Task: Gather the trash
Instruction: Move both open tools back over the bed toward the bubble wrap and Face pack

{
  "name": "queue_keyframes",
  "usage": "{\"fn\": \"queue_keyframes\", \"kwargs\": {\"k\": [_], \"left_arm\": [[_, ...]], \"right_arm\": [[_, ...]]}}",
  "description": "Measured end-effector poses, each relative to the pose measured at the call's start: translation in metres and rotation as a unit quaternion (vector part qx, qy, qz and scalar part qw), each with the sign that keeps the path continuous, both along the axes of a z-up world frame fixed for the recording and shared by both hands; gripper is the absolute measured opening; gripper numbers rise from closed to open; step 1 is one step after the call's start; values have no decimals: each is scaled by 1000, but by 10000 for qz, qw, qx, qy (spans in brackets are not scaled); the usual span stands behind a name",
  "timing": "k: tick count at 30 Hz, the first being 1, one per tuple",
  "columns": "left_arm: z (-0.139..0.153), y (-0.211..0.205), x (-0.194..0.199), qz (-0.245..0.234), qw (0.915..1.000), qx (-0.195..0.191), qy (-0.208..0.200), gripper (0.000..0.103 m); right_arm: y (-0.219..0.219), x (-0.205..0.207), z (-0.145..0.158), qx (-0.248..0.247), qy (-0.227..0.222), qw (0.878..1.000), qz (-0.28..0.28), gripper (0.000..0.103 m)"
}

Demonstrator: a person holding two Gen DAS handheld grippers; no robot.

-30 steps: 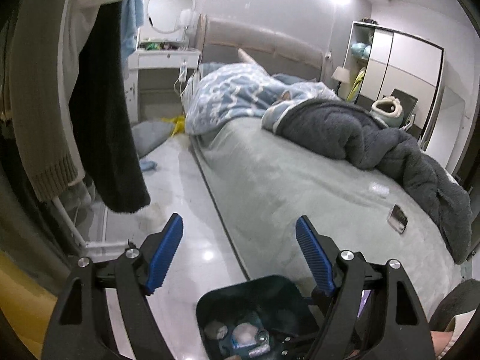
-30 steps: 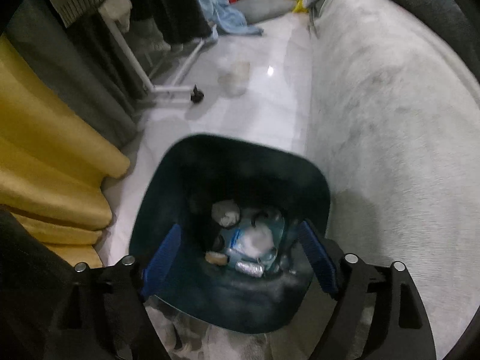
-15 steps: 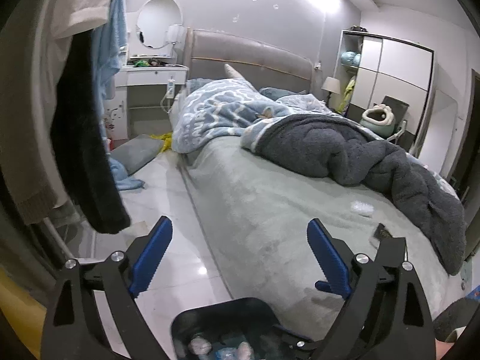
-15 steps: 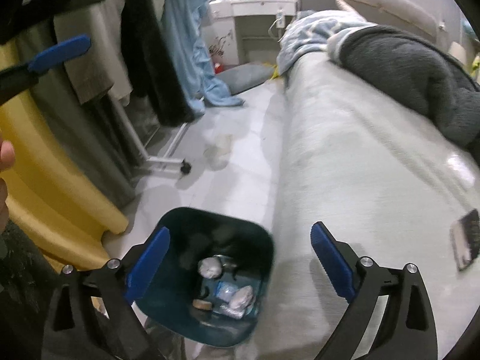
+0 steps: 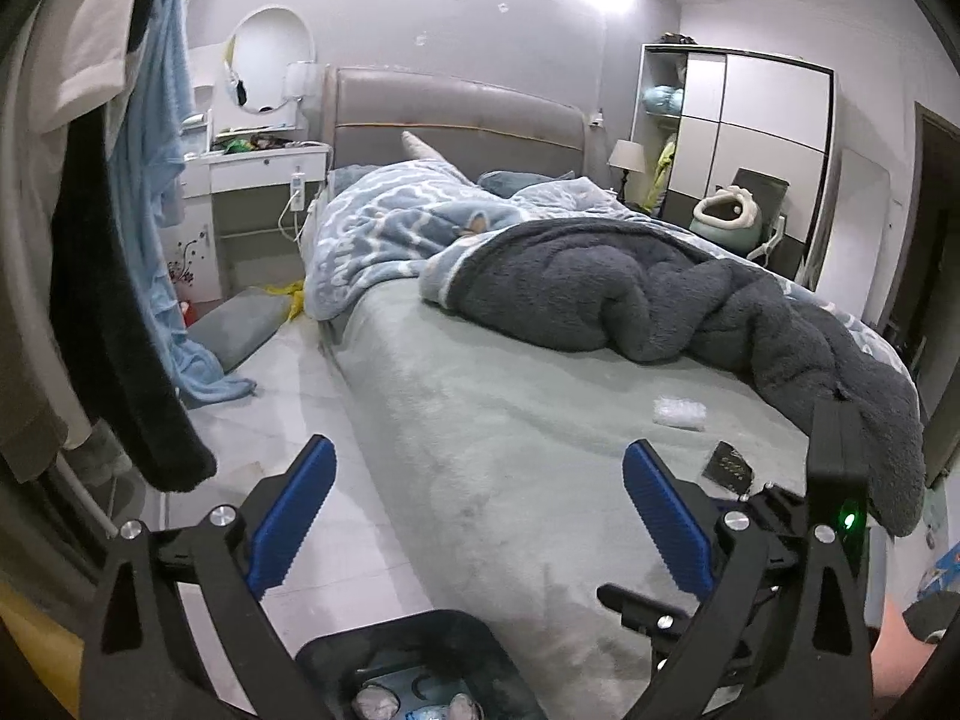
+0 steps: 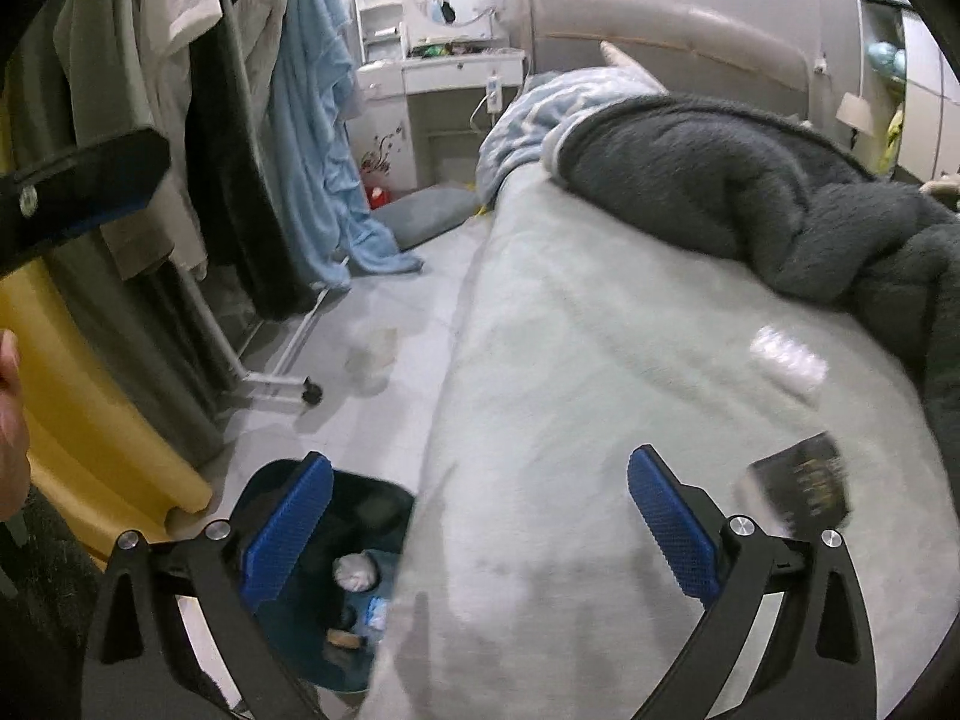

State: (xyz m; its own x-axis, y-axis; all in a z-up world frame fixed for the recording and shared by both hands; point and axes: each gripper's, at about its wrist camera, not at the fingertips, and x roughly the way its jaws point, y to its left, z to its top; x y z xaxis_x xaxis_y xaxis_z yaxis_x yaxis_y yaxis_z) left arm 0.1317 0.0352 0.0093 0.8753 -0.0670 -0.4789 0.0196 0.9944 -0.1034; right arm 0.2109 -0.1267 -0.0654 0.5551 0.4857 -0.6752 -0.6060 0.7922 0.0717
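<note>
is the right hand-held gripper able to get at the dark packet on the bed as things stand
Probably yes. The right hand-held gripper, its jaws opening with nothing between them, has only bare bedsheet between it and the dark packet, which lies clear of the grey blanket.

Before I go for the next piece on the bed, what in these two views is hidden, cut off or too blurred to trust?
- Trash bin: left wrist view, cut off by the bottom edge; contents mostly hidden.
- Dark packet: right wrist view, motion-blurred; its print is unreadable.
- Clear wrapper: right wrist view, smeared; its shape is unclear.
- Clear cup on the floor: right wrist view, blurred; upright or tipped, cannot tell.
- Bed's far side: both views, hidden by the grey blanket.
</note>
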Motion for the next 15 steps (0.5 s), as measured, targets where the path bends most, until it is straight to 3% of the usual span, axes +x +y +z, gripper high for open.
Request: {"fn": "queue_keyframes", "kwargs": {"k": [4,15], "left_arm": [[0,-14,6,-116,9999,51,-17,98],[1,-48,27,-382,9990,242,-28,98]], "right_arm": [[-15,-1,9,-117,-311,9994,-21,100],[-57,15,10,-208,-432,9988,-104,100]]}}
